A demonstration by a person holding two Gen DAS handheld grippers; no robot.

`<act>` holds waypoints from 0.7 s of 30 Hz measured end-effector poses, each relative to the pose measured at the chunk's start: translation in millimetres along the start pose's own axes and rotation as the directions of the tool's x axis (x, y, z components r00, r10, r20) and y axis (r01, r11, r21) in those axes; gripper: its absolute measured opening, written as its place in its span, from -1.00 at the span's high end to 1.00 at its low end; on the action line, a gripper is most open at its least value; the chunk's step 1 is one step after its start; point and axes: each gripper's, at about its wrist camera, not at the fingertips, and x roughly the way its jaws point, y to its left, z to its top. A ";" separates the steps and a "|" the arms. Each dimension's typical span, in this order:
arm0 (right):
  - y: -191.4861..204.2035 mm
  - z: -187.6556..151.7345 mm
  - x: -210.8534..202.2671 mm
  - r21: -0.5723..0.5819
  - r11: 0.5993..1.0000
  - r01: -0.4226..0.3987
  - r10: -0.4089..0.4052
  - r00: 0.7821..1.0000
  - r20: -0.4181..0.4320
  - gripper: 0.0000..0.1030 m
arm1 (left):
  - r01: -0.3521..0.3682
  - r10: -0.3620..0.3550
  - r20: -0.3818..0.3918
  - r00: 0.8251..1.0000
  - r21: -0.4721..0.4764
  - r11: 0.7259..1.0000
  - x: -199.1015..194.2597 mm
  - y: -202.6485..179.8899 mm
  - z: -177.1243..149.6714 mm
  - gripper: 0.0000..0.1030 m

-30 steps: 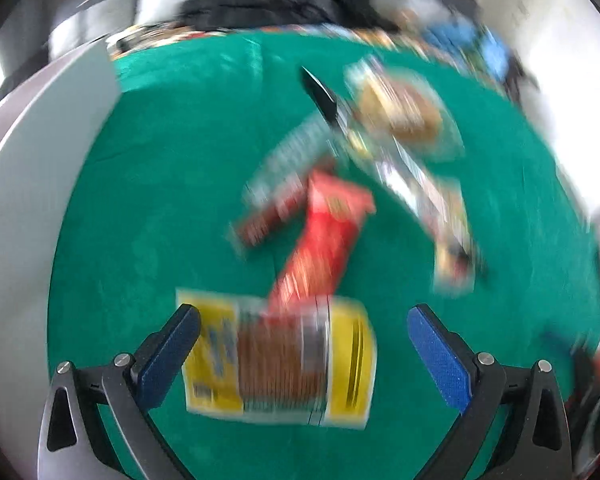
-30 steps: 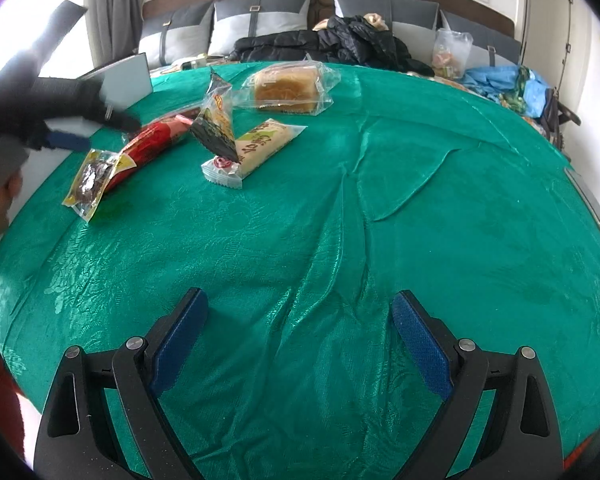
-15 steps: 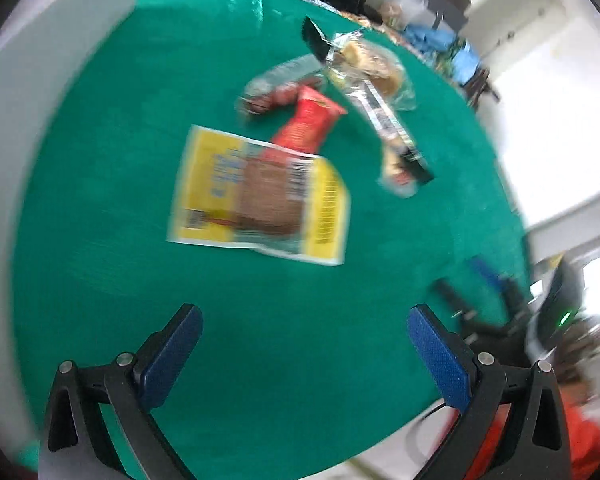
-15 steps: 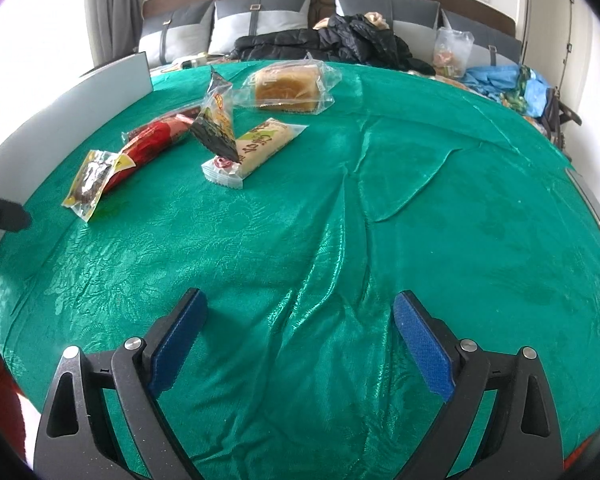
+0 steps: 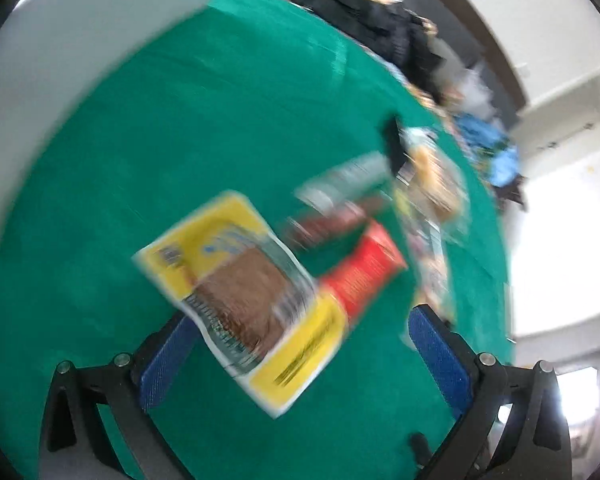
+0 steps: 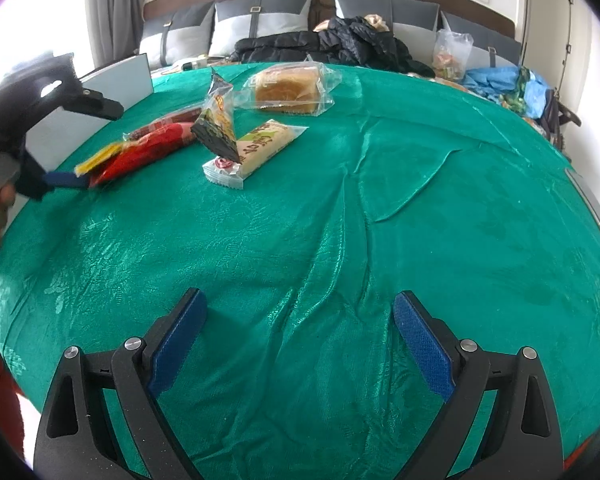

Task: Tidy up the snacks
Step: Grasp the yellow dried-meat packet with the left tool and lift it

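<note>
Several snack packs lie on a green tablecloth point(image 6: 340, 220). In the blurred left wrist view a yellow pack with a brown biscuit point(image 5: 252, 300) lies just ahead of my open left gripper point(image 5: 300, 344), with a red pack point(image 5: 364, 276) behind it. In the right wrist view the left gripper point(image 6: 72, 140) hovers open at the yellow pack's point(image 6: 100, 156) near end. Beside it lie the red pack point(image 6: 152, 150), a black-and-yellow bag point(image 6: 218, 124), a pale green bar point(image 6: 256, 150) and bagged bread point(image 6: 288, 88). My right gripper point(image 6: 300, 340) is open and empty over bare cloth.
A grey board point(image 6: 108, 100) stands upright along the table's left edge. A bed with pillows and a black jacket point(image 6: 332, 46) lies behind the table. Blue bags point(image 6: 500, 84) sit at the back right. A flat grey object point(image 6: 592, 208) lies at the right rim.
The left gripper has swung back toward the snacks and now hovers at the yellow pack, which looks larger and closer. The right gripper has stayed still.
</note>
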 end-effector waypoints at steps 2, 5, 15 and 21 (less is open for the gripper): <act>0.0 0.0 0.0 0.000 1.000 0.000 0.000 1.000 0.000 -0.87 | -0.021 0.020 0.016 1.000 0.018 1.000 -6.7 4.1 9.5 -0.99; 0.2 0.0 0.2 0.000 1.000 0.000 0.000 1.000 0.000 -0.88 | -0.084 0.083 0.015 0.996 0.076 0.994 -11.0 1.7 11.2 -0.99; 0.3 0.2 0.2 0.000 1.000 -0.001 0.001 1.000 0.002 -0.88 | -0.374 0.374 0.032 0.927 0.143 0.916 11.0 8.9 6.2 -0.92; 0.6 0.3 0.7 0.000 1.000 -0.002 0.002 1.000 0.002 -0.88 | -0.453 0.432 0.141 0.891 0.350 0.820 11.0 -10.6 -15.0 0.37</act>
